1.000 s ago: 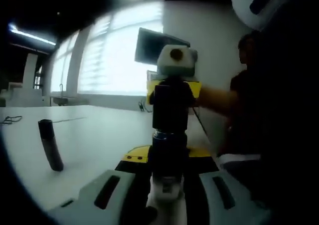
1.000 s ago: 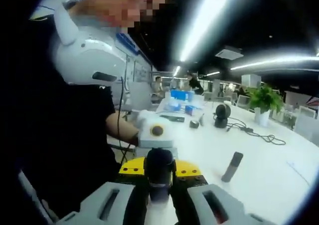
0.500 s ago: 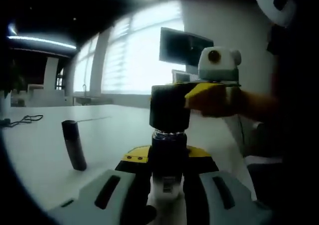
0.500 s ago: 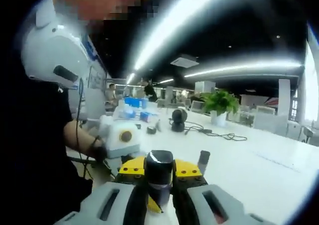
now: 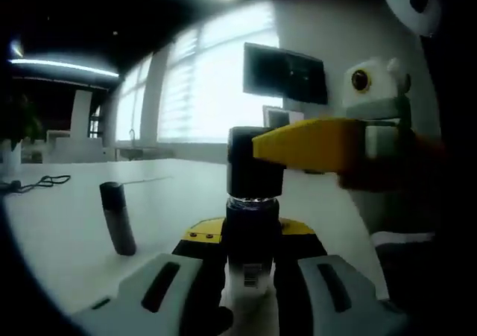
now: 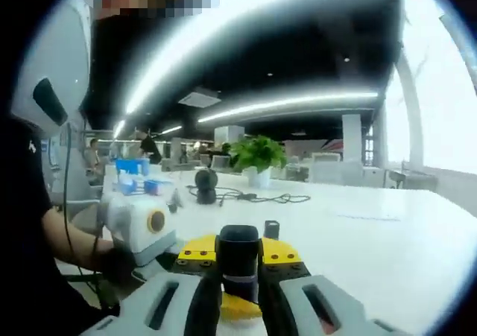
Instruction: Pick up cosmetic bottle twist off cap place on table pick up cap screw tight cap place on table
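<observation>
Left gripper (image 5: pixel 252 273) clamped on cosmetic bottle (image 5: pixel 252 235) low-centre frame, upright betw. jaws; right gripper (image 6: pixel 238 284) closed on its black cap (image 5: pixel 252 168), reaching in from right of left gripper view; cap also centre-bottom in right gripper view. Judgement: small rigid bottle, light, smooth, likely slippery; grip body low, cap at sides. Dark tube (image 5: pixel 118 218) stands on white table (image 5: pixel 67 232) at left.
</observation>
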Demonstrator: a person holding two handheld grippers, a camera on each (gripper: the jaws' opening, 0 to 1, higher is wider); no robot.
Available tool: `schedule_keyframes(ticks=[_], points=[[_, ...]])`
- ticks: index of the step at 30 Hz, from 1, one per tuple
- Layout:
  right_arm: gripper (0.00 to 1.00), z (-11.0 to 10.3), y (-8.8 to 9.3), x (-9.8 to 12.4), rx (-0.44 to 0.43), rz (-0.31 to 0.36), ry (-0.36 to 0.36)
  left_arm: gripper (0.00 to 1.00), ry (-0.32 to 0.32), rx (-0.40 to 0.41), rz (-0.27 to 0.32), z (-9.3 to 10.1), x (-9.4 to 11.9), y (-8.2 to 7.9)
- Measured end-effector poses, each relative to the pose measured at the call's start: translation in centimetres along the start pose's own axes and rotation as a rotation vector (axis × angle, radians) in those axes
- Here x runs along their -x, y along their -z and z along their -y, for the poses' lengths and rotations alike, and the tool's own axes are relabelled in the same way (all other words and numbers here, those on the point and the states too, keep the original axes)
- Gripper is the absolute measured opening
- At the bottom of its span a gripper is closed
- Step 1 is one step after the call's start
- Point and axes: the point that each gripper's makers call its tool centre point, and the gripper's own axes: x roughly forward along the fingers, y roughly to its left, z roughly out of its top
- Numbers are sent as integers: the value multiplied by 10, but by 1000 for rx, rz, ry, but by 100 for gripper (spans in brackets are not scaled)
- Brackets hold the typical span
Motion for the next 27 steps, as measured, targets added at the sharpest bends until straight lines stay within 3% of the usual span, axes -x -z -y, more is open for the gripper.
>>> schedule_keyframes(ticks=[7, 17, 20, 23, 27], points=[[11, -1, 1, 1, -4, -12, 94, 14, -21, -8, -10, 0, -2, 0], [12, -3, 0, 2, -14, -11, 92, 14, -7, -12, -32, 0, -2, 1], [12, -3, 0, 2, -22, -10, 85, 14, 7, -5, -14, 1, -2, -1], [12, -3, 0, 2, -23, -10, 85, 14, 13, 49, 61, 1, 1, -14], [12, -3, 0, 2, -27, -9, 85, 14, 12, 48, 48, 0, -1, -9]])
